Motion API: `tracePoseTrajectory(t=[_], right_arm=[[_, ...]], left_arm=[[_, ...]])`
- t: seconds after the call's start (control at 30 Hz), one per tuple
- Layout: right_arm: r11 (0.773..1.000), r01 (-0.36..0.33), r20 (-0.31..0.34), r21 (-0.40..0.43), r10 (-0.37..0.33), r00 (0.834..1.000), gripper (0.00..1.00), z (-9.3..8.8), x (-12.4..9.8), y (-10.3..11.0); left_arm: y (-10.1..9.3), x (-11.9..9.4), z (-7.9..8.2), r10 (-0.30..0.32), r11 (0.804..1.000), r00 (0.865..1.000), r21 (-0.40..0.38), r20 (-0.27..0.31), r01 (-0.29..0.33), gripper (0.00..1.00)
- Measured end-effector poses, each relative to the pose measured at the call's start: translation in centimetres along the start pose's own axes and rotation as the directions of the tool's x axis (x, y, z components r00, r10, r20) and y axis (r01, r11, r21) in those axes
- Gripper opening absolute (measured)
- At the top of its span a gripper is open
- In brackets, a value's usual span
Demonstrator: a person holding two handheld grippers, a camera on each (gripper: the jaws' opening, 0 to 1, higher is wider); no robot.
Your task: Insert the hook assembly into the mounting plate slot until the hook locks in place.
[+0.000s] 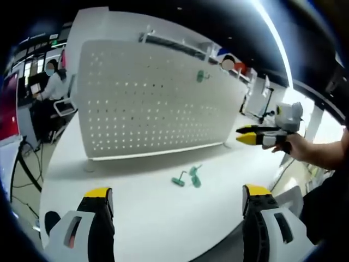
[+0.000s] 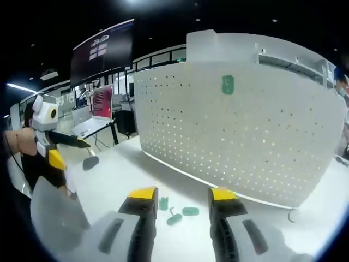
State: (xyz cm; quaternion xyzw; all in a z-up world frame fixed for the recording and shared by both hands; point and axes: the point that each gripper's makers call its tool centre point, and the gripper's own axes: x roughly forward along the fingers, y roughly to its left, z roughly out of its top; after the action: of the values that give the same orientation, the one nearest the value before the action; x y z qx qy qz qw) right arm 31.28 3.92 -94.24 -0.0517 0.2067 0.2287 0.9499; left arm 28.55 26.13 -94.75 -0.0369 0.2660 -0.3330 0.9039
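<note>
Left gripper: I see my left gripper (image 1: 177,204) at the bottom of the left gripper view, its yellow-tipped jaws spread wide and released, nothing between them, above the white surface (image 1: 136,218).
Right gripper: in the right gripper view my right gripper (image 2: 182,196) sits at the bottom centre, jaws parted and holding nothing; it also shows at the right edge of the left gripper view (image 1: 246,135), held by a hand (image 1: 297,146), tips close together there.
Mounting plate: the white perforated panel (image 1: 158,101) stands upright on the surface, across the upper middle of the left gripper view, and fills the centre and right of the right gripper view (image 2: 245,131).
Hook on plate: one small green plastic hook (image 2: 228,84) hangs high on the panel, upper centre of the right gripper view.
Loose hooks: a few small green hook pieces (image 1: 187,177) lie flat on the surface in front of the panel, lower centre of the left gripper view; in the right gripper view they sit just beyond my jaw tips (image 2: 175,212).
Background: a seated person (image 1: 52,82) at the upper left of the left gripper view.
</note>
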Motion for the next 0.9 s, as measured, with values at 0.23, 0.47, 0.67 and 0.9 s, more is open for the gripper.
tracePoseTrajectory(t=[0.23, 0.47, 0.67, 0.9], right_arm=[[0.999, -0.038, -0.059, 0.017, 0.039, 0.997, 0.37, -2.6, -0.8, 1.7], [0.997, -0.067, -0.103, 0.036, 0.070, 0.992, 0.39, -4.7, -1.4, 3.1], [0.996, -0.075, -0.128, 0.054, 0.081, 0.988, 0.40, -6.1, -1.8, 3.8], [0.992, -0.097, -0.171, 0.077, 0.109, 0.979, 0.40, -7.9, -2.4, 5.0]], left_arm=[[0.1, -0.2, -0.6, 0.005, 1.000, 1.000, -0.005, -0.020, -0.005, 1.00], [0.0, -0.1, -1.3, 0.004, 1.000, 0.999, -0.009, -0.038, -0.005, 1.00], [0.1, -0.2, -2.3, 0.009, 1.000, 0.998, -0.022, -0.057, -0.010, 1.00], [0.1, -0.2, -3.2, 0.005, 0.999, 0.997, -0.046, -0.072, -0.008, 0.99]])
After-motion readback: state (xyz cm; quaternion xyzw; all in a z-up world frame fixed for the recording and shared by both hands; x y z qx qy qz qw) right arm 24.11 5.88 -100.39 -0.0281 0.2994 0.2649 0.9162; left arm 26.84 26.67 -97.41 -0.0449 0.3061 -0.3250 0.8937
